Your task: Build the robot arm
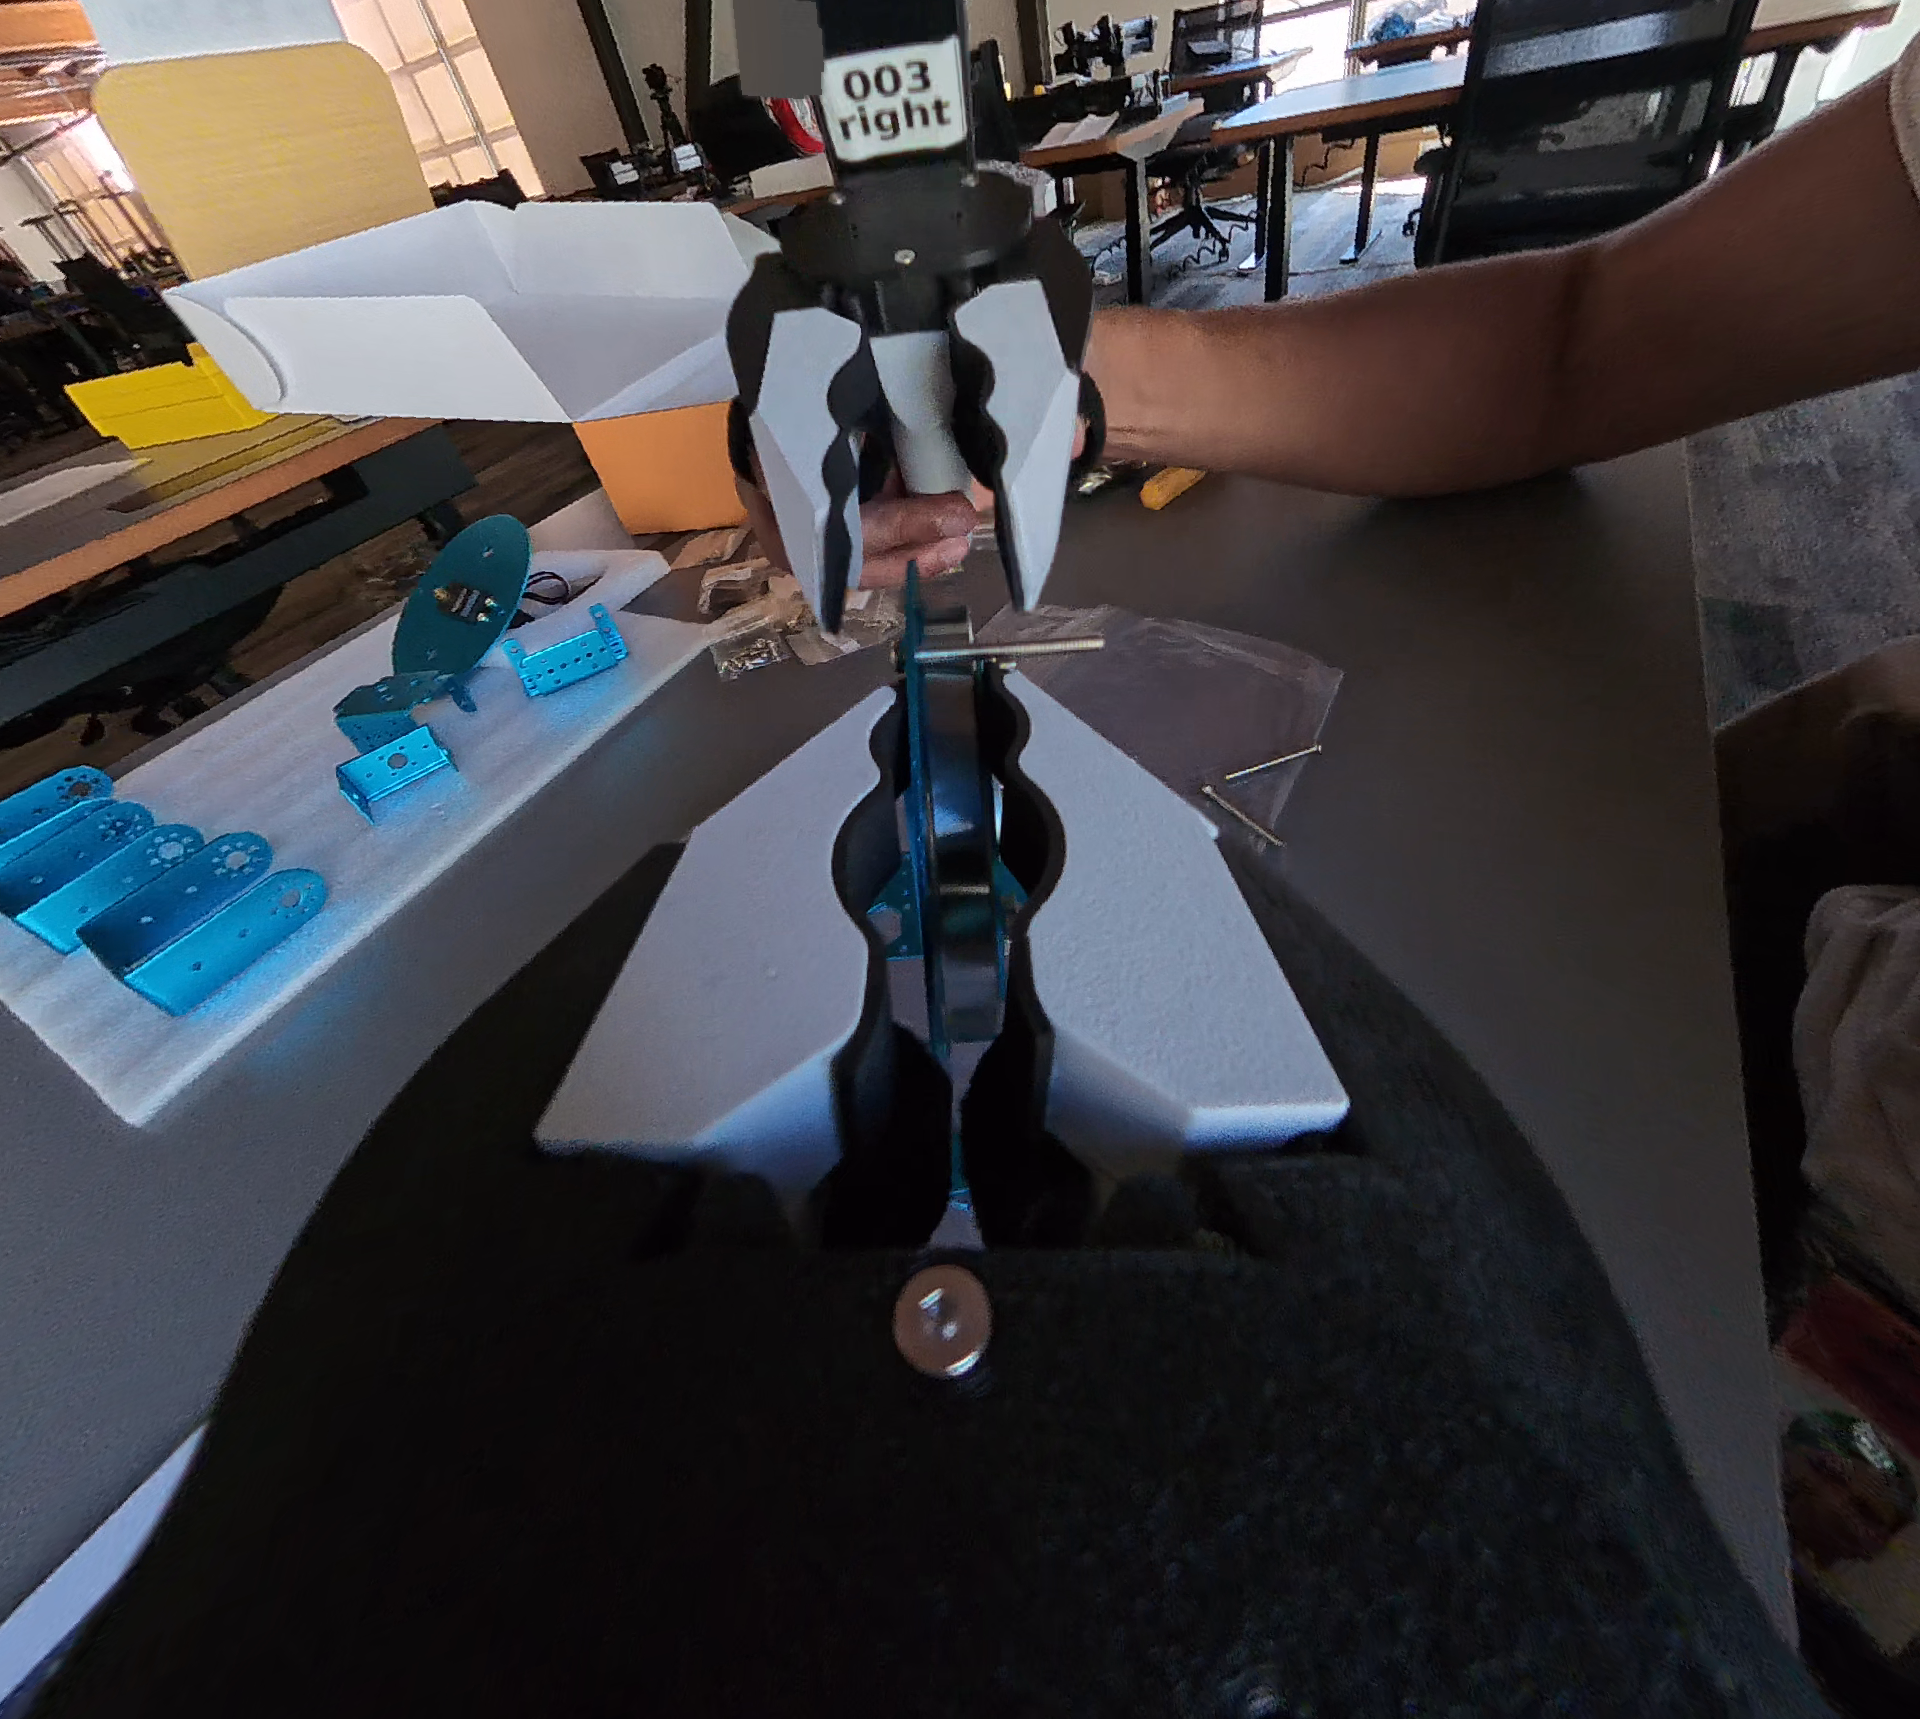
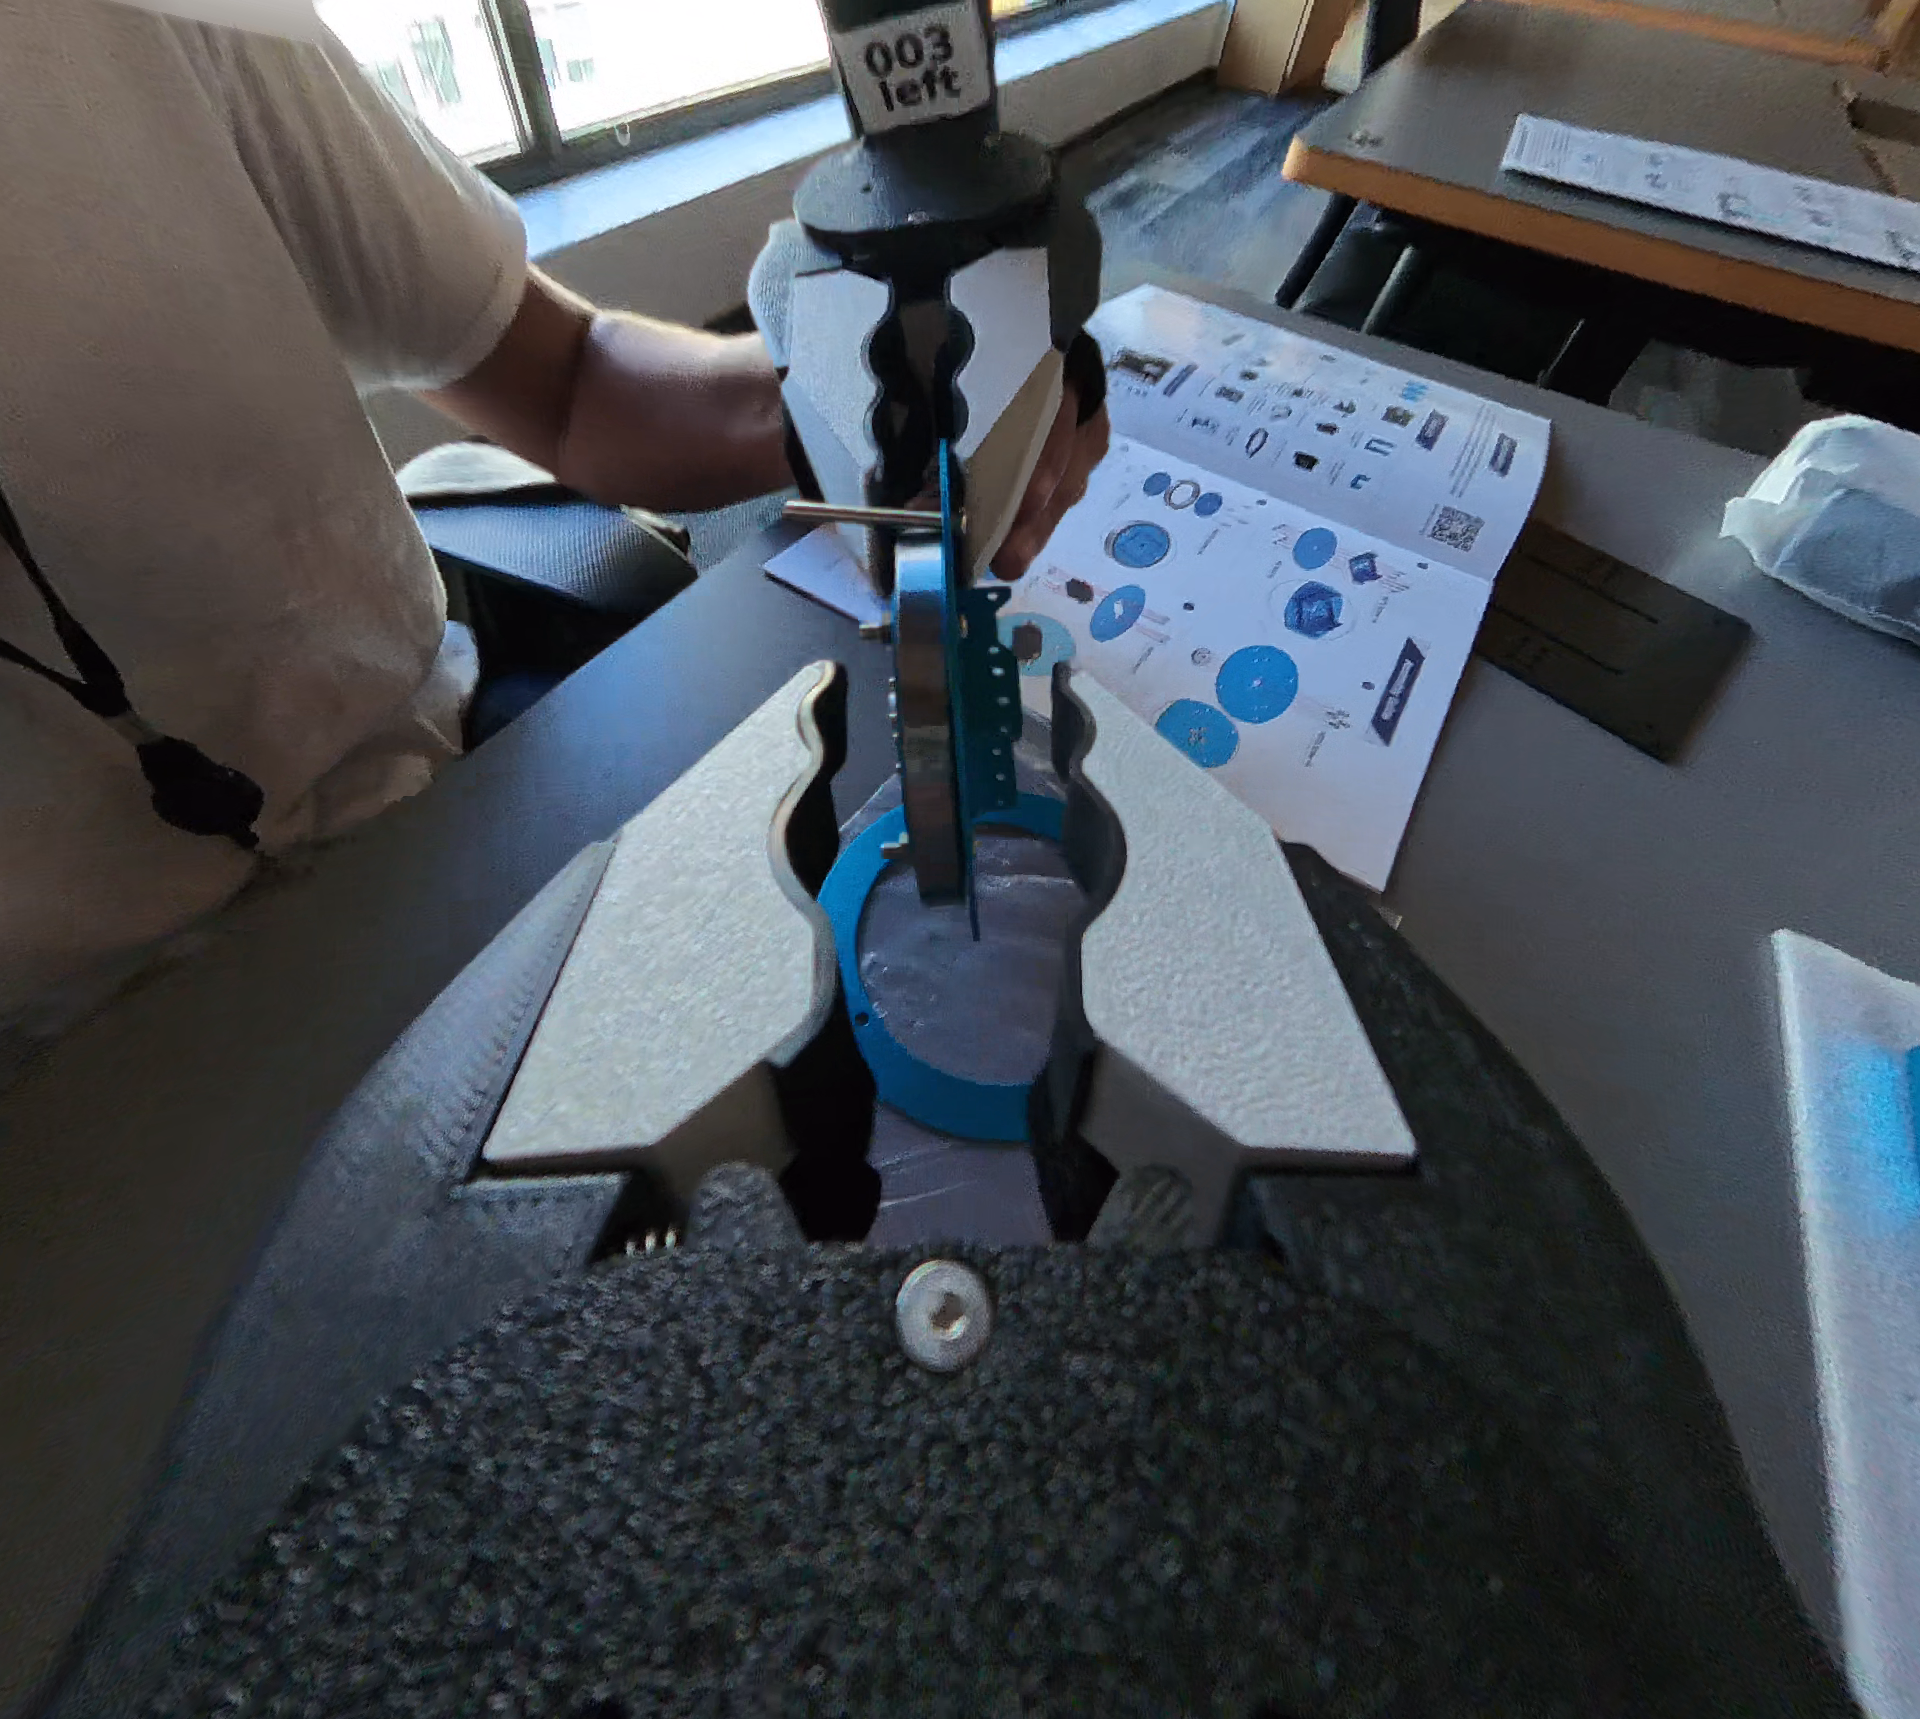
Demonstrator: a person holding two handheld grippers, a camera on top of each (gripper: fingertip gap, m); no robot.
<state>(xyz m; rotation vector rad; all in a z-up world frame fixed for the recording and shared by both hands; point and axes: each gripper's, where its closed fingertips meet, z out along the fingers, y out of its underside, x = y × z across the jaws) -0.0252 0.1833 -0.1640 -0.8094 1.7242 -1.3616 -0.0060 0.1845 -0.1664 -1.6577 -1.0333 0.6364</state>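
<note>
My left gripper (image 1: pixel 951 703) is shut on a blue plate assembly (image 1: pixel 951 838), held edge-on above the dark table. The assembly has a blue plate, a shiny metal disc and a perforated blue bracket (image 2: pixel 987 693). A long screw (image 1: pixel 1008 646) sticks out sideways near its top. My right gripper (image 2: pixel 945 682) is open, and its jaws straddle the lower end of the assembly (image 2: pixel 930 734) without touching it. In the left wrist view the right gripper (image 1: pixel 925 609) faces mine from just beyond the assembly. A blue ring (image 2: pixel 862 994) lies on the table under the right gripper.
A white foam tray (image 1: pixel 312 786) at the left holds several blue brackets (image 1: pixel 156 890) and a blue disc stand (image 1: pixel 462 599). Two loose screws (image 1: pixel 1273 765) and a plastic bag (image 1: pixel 1195 682) lie on the table. An instruction sheet (image 2: pixel 1299 578) is spread at the right. An open white box (image 1: pixel 468 298) stands behind.
</note>
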